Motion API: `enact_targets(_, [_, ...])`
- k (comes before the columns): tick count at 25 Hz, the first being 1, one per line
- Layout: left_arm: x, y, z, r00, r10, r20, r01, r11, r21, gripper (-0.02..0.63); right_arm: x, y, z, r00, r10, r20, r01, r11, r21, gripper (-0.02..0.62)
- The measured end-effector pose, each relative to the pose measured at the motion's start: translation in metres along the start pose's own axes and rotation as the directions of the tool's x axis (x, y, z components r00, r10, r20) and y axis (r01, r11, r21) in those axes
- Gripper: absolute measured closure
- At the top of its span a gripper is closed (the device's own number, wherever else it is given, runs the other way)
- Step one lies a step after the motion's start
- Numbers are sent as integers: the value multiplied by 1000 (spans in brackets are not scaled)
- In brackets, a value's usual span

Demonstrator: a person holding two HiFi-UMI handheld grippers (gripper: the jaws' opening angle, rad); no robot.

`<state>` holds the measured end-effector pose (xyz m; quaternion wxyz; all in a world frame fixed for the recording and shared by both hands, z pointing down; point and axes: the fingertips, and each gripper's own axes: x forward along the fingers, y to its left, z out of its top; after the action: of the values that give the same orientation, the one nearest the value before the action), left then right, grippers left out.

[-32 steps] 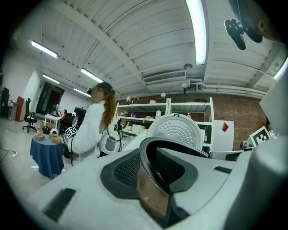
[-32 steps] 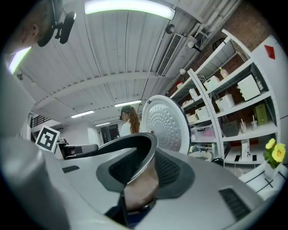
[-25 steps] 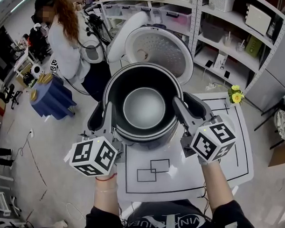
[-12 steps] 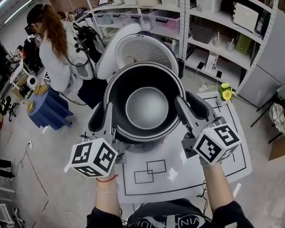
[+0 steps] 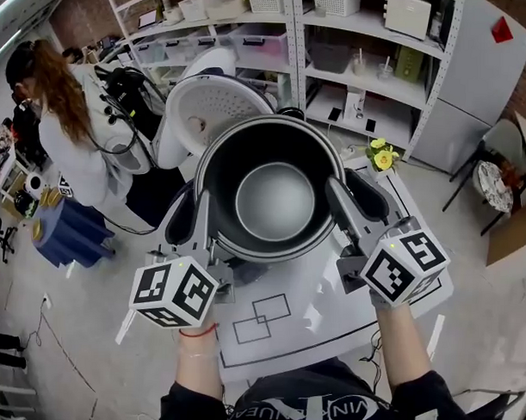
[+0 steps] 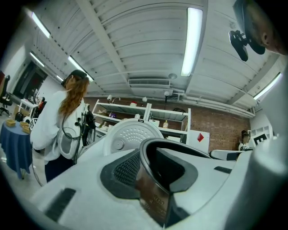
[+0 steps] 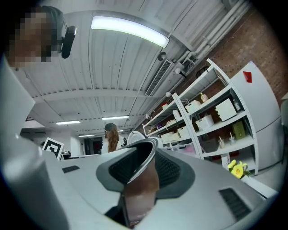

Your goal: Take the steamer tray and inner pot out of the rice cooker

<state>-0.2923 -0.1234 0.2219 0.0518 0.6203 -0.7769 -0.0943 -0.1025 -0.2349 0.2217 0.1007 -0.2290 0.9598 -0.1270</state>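
Together, left hand-held gripper [image 5: 196, 204] and right hand-held gripper [image 5: 351, 192] pinch the inner pot [image 5: 274, 202] by its rim.

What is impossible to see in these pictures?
- Rice cooker body: head view, mostly hidden under the dark round metal inner pot; only the white perforated lid shows.
- Steamer tray: in no view.
- Pot's lower part: left gripper view and right gripper view, cut off by the bottom edge.
- Items on the white shelves: head view, too small to identify.
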Motion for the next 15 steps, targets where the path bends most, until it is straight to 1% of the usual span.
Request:
enact_targets(3, [9, -20, -4, 999, -51, -8, 50, 999, -14, 497, -18, -14, 6, 999, -45, 15, 45, 999, 2, 476])
enact_targets(8, [25, -49, -21, 992, -126, -26, 125, 992, -35, 497, -46, -38, 11, 992, -117, 43, 117, 993, 1, 477])
enact_targets(12, [37, -84, -43, 976, -210, -59, 207, 977, -50, 497, -82, -62, 11, 977, -206, 57, 206, 978, 0, 482])
enact_targets(15, [44, -108, -59, 962, -258, -87, 254, 965, -61, 497, -106, -79, 9, 962, -265, 60, 265, 964, 8, 483])
